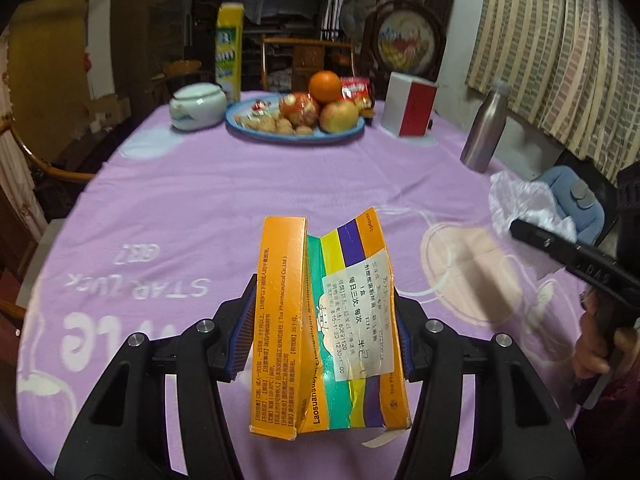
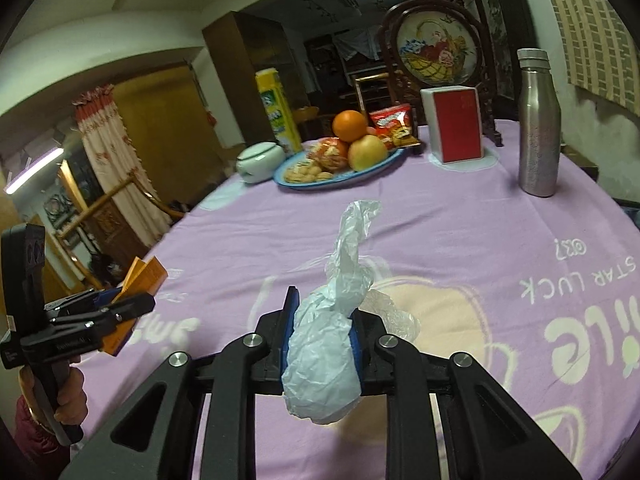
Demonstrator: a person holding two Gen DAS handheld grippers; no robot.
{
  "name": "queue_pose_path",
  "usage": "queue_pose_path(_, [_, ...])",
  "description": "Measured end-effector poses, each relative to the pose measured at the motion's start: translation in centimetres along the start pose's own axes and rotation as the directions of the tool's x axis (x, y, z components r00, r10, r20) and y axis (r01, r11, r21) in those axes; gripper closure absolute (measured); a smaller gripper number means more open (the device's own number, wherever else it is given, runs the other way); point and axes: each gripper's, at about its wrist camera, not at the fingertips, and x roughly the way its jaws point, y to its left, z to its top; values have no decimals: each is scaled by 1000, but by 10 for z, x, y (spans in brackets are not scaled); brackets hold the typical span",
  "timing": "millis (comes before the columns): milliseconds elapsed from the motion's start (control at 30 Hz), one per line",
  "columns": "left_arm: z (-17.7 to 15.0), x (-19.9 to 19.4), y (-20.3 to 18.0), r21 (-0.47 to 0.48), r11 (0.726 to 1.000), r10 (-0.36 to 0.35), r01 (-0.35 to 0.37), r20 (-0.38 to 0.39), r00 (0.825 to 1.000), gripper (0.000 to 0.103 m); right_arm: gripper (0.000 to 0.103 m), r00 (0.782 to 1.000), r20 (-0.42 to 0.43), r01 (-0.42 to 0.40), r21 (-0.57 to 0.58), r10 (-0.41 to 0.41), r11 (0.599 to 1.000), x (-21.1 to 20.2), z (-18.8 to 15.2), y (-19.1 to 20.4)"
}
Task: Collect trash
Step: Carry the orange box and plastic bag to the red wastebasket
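Teapot [image 1: 196,106]: white, lidded, far left of the table; contents hidden.
Plate [image 1: 340,133]: blue, holds walnuts, a netted fruit, an apple, and an orange [image 1: 325,86] on top; small wrapped sweets at the back, hard to make out.
Snack packet [image 2: 394,126]: red, just behind the plate.
Red-and-white box [image 1: 410,106]: upright, right of the plate; contents not visible.
Steel bottle [image 2: 537,122]: upright, capped, near the right table edge.
Tablecloth [image 1: 200,208]: lilac, printed lettering partly cut off by the frame edge.
Medicine carton [image 1: 326,326]: orange, crushed and split along one seam, white label on its face; lifted off the cloth.
Left gripper [image 1: 322,334]: fingers closed narrowly on the carton's two long sides, blue pads pressed against it.
Plastic bag [image 2: 332,340]: crumpled, translucent white, tail sticking up past the fingertips, bottom bulging below them.
Right gripper [image 2: 324,344]: pads pinched on the bag's middle, above the cloth.
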Motion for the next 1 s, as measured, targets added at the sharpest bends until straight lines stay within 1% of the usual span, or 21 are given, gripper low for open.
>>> queue_pose_path(133, [-6, -34, -4, -3, 1000, 13, -13, 37, 999, 47, 81, 999, 17, -45, -15, 45, 999, -19, -6, 13])
queue_pose_path(333, [-28, -80, -3, -45, 999, 20, -17, 62, 998, 47, 81, 994, 42, -95, -63, 98, 993, -56, -16, 34])
queue_pose_path(433, [-43, -105, 3, -63, 997, 54, -49, 80, 995, 47, 81, 991, 54, -118, -83, 123, 989, -71, -20, 46])
queue_pose_path(600, [-80, -153, 25, -120, 984, 141, -130, 91, 986, 47, 81, 981, 59, -179, -123, 188, 976, -93, -31, 72])
queue_pose_path(767, [-137, -197, 63, -217, 951, 237, -222, 45, 971, 47, 81, 967, 30, -243, -176, 252, 954, -104, -43, 106])
queue_pose_path(833, [-169, -210, 83, -258, 926, 285, -276, -3, 959, 46, 81, 960, 5, -274, -192, 280, 942, -103, -47, 122])
queue_pose_path(900, [-200, -216, 101, -295, 902, 312, -317, -65, 948, 46, 81, 951, -21, -305, -211, 308, 929, -102, -51, 141])
queue_pose_path(1000, [-238, -215, 129, -347, 870, 318, -349, -147, 937, 45, 81, 939, -67, -344, -242, 338, 907, -95, -58, 171])
